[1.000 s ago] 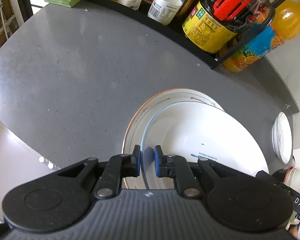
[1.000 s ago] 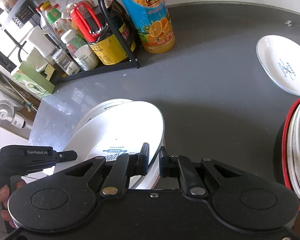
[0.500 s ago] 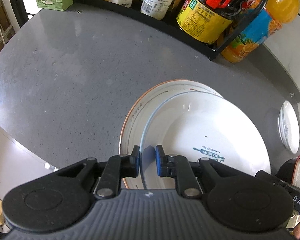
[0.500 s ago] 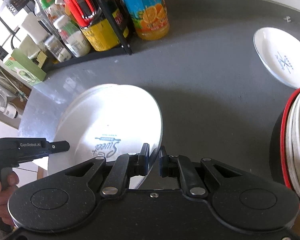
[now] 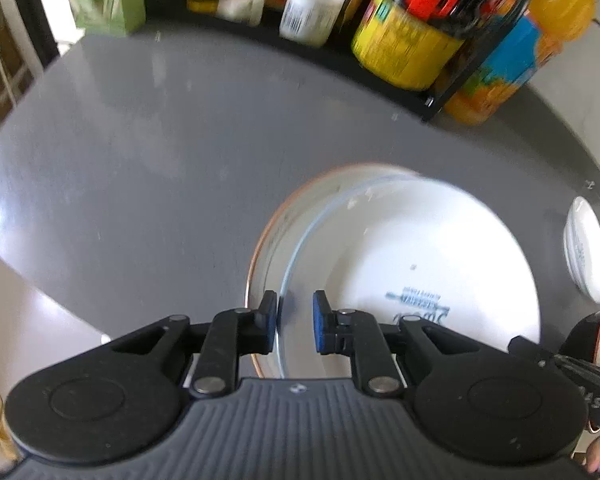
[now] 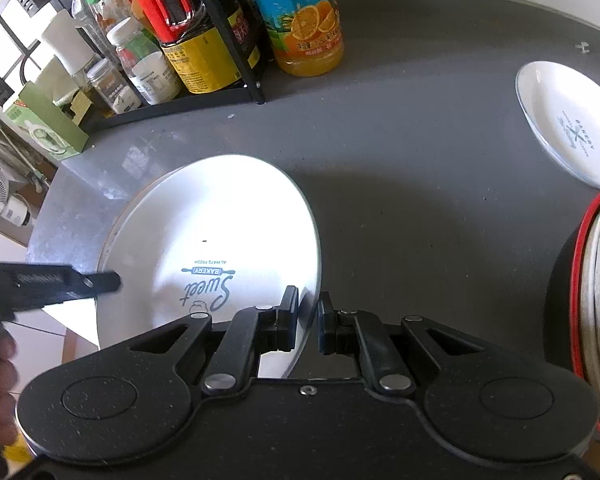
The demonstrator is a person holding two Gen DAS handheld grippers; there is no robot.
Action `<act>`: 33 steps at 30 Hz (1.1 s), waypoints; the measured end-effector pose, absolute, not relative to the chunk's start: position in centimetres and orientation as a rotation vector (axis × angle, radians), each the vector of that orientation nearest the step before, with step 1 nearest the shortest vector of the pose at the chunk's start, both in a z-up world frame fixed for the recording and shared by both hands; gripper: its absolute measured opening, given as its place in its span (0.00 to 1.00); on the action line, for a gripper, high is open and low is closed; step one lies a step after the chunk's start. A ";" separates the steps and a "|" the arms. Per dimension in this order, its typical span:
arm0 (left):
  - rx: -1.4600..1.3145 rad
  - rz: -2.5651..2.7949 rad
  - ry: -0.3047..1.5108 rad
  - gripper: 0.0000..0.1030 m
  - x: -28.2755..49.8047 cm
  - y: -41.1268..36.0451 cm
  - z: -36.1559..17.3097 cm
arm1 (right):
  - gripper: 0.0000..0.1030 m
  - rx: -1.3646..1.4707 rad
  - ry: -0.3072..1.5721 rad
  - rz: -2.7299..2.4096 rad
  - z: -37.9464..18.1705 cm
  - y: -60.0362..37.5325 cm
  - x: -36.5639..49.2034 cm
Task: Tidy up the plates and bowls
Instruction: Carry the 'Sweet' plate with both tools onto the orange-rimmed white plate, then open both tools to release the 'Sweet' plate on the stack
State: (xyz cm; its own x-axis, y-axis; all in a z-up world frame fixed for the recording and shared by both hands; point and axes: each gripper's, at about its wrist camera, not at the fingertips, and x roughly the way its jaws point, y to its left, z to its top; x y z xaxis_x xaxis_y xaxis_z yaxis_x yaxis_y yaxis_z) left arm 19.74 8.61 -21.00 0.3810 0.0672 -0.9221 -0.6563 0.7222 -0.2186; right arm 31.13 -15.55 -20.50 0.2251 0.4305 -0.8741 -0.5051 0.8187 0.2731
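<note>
Left wrist view: our left gripper [image 5: 296, 322] now stands spread, its blue pads clear on either side of the rim of the white plate [image 5: 412, 264]; half a second ago the gap was narrower and a second ago narrower yet, so we read this as a release under way. The white plate lies nested on the orange-rimmed plate [image 5: 268, 240] on the grey counter [image 5: 140, 168], which places the task's thing on its stack at the counter's left part, in front of the bottle rack [image 6: 204, 56]. In the right wrist view our right gripper [image 6: 309, 320] straddles the plate's near rim, jaws spread with a sliver of gap each side, wider than a second ago. We judge this plate as delivered; both tools look free to back off. Outstanding: the small plate [image 6: 568, 124] at far right and the red-rimmed bowls [image 6: 596, 300] close beside it. This view is blurred; rim contact is uncertain.
</note>
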 end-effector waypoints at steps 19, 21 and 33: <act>-0.606 0.604 1.136 0.50 19.1 10.7 -21.6 | 0.12 -0.107 1.192 0.662 -22.2 -14.0 31.5; -0.610 0.603 1.134 0.51 18.9 10.8 -21.7 | 0.14 -0.106 1.194 0.659 -22.3 -14.0 31.6; -0.587 0.582 1.096 0.52 18.8 10.6 -19.9 | 0.24 -0.008 1.182 0.635 -20.8 -15.2 31.8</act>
State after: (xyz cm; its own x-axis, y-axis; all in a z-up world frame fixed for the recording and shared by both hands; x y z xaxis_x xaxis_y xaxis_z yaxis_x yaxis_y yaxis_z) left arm 18.76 10.63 -19.95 0.3439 0.1415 -0.9283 -0.6898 0.7088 -0.1474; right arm 31.81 -15.20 -20.79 0.2271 0.4566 -0.8602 -0.4651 0.8269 0.3161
